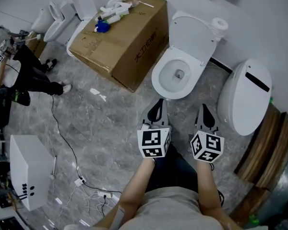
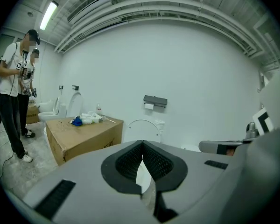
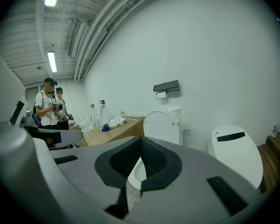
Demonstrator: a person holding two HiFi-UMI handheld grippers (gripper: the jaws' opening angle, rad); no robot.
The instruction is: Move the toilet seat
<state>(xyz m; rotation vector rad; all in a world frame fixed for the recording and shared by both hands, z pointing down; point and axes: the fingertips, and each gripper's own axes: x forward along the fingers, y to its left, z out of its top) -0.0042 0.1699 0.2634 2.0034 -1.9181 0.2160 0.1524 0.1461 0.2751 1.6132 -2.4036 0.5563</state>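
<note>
While both pairs of jaws sit shut and empty, the grey left gripper [image 1: 158, 103] and grey right gripper [image 1: 203, 107] hang near the white ceramic toilet bowl [image 1: 159, 83]. Behind it, the white oval toilet seat [image 1: 192, 35] stands raised; best open one gripper before catching its rim.

White toilet seat [image 1: 192, 35]; brown cardboard box [image 1: 129, 47] — blue item [image 1: 102, 27] on top; grey marbled floor [image 1: 101, 123]; black-and-white square markers on left hand-held gripper [image 1: 158, 104] and right hand-held gripper [image 1: 203, 109] — grey bodies; white closed toilet [image 1: 240, 104], black strip [image 1: 257, 82].
</note>
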